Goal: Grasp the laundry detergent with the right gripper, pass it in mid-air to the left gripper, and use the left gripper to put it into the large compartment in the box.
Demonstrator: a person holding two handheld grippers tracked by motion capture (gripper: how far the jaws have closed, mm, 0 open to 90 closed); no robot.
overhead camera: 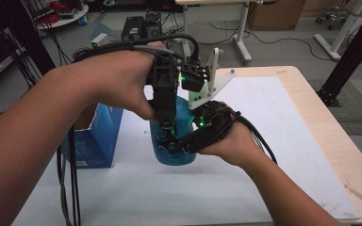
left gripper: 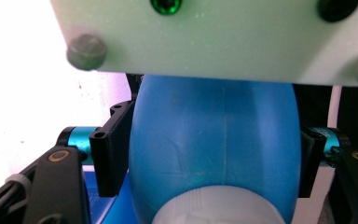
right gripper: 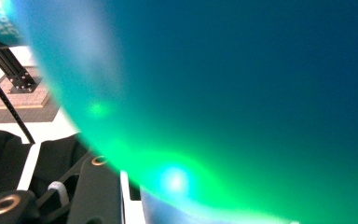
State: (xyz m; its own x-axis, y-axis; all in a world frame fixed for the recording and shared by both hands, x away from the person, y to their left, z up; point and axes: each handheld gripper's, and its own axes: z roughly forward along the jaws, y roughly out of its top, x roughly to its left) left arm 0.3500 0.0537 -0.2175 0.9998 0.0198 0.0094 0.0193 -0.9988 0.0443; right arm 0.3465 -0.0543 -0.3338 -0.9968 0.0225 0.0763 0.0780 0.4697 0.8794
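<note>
A blue plastic bottle (overhead camera: 185, 115) with a white cap (left gripper: 214, 210) stands on the white sheet at the table's middle. My left gripper (overhead camera: 166, 131) points down at it from above. In the left gripper view the bottle (left gripper: 214, 140) sits between the two black jaws, which press on its sides, so my left gripper (left gripper: 212, 156) is shut on it. My right gripper (overhead camera: 191, 141) comes in from the right, low against the bottle's side. In the right gripper view the blue wall of the bottle (right gripper: 237, 93) is very close and lit green. Its jaw tips are hidden.
A blue cardboard box (overhead camera: 96, 136) stands left of the bottle. A white sheet (overhead camera: 273, 141) covers most of the wooden table (overhead camera: 325, 122). Black cables hang off the table's left edge. The floor beyond holds desks, boxes and black frame posts.
</note>
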